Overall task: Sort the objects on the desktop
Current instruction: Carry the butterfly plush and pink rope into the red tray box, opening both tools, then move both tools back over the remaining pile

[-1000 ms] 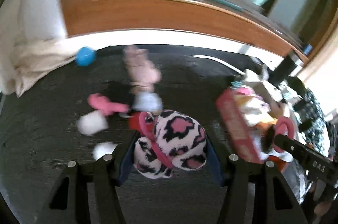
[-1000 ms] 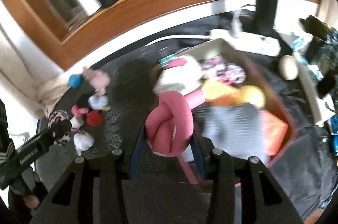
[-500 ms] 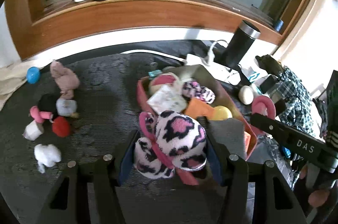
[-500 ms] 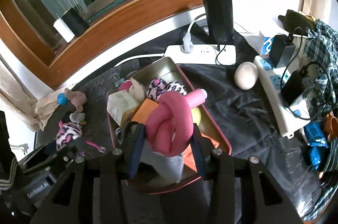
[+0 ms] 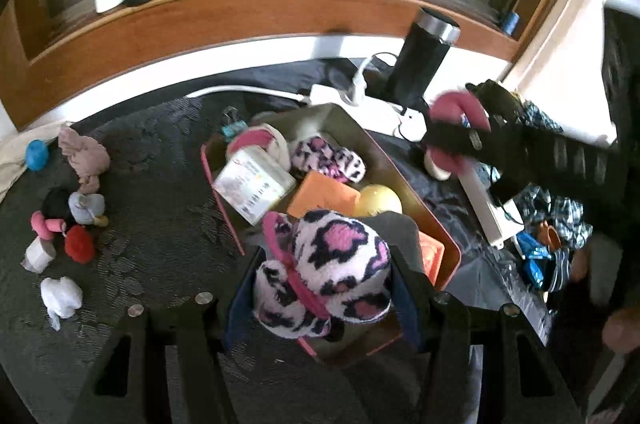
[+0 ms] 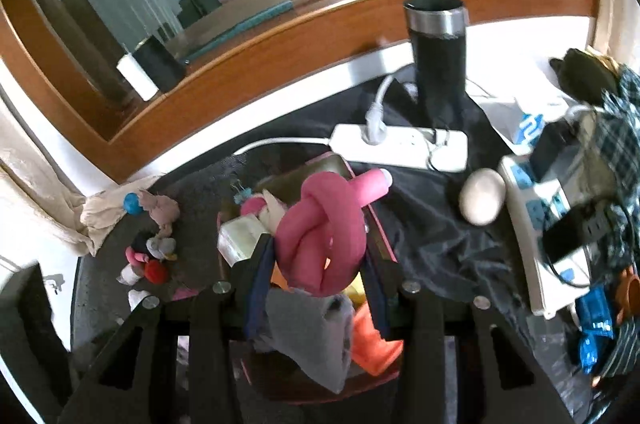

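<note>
The left gripper (image 5: 324,288) is clamping a plush toy (image 5: 328,272), its jaws closed against both sides. The toy is fluffy and white with pink spots ringed in black, and a pink strap is crossing its front. It is hanging over the near end of a tray (image 5: 450,256) with a pink rim that is sitting on the counter (image 5: 160,224). The right gripper (image 6: 320,260) is squeezing a knotted pink tube (image 6: 320,236), a thick smooth foam-like length tied in one loose knot, with one blunt end sticking out to the right. It is hovering above the same tray (image 6: 344,164).

The left wrist view is showing the tray's contents plainly: a small clear box (image 5: 254,186) with a label, a second spotted plush piece (image 5: 328,158), an orange block (image 5: 324,198) and a yellow ball (image 5: 378,200). It is also catching the right gripper (image 5: 456,144) from the side, beyond the tray's far right edge, with the pink tube (image 5: 456,108) in it. A scatter of small toys is lying at the left, among them a blue ball (image 5: 37,154), a red pompom (image 5: 80,244) and a white lump (image 5: 61,298).

The right wrist view is hiding most of the tray behind the tube, but is showing more of the right side: a black tumbler (image 6: 438,60) with a steel rim, a white power strip (image 6: 400,146) and a pale egg-shaped thing (image 6: 482,196) on dark cloth.
</note>
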The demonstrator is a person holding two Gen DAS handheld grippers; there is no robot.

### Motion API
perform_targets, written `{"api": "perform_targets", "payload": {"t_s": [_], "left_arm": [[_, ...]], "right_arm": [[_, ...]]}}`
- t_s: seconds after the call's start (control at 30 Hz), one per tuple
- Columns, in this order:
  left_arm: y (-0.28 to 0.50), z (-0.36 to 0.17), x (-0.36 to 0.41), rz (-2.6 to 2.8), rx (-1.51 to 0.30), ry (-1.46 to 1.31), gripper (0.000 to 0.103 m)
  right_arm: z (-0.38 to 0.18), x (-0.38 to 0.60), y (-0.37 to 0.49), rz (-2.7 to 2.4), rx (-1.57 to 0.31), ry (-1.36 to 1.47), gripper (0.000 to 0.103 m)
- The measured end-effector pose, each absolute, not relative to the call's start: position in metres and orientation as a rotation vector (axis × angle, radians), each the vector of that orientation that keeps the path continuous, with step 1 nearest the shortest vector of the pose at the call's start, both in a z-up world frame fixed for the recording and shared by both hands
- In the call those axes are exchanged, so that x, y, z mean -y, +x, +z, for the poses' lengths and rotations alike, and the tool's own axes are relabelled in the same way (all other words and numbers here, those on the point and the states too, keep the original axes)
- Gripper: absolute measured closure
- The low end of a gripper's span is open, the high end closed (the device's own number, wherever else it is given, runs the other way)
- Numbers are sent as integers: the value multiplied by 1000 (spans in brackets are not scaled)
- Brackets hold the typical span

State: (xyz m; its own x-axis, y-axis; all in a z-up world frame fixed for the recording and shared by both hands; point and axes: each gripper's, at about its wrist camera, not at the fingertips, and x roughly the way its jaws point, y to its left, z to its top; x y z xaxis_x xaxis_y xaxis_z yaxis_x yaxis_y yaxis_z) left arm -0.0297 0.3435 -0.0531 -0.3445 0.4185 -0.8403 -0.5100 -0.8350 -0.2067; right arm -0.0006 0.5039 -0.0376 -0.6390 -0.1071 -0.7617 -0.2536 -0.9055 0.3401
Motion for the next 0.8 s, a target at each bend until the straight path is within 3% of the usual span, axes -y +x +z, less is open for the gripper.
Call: {"api": "perform_targets", "payload": {"t_s": [0.13, 0.27, 0.37, 0.8], "left_arm": [[-31, -61, -350, 2170, -121, -1358, 40], [-37, -68, -352, 2163, -103, -1395, 26], [-38, -71, -350, 2151, -94, -1404, 26], [-44, -75, -332, 2176, -62, -1430, 26]], "right_arm": [[-35, -494, -22, 2732, -638, -1309, 57], [-37, -486, -37, 2749, -636, -1338, 52], [-41, -485, -42, 2741, -640, -1347, 43], [-48, -490, -29, 2698, -686, -1355, 43]]}}
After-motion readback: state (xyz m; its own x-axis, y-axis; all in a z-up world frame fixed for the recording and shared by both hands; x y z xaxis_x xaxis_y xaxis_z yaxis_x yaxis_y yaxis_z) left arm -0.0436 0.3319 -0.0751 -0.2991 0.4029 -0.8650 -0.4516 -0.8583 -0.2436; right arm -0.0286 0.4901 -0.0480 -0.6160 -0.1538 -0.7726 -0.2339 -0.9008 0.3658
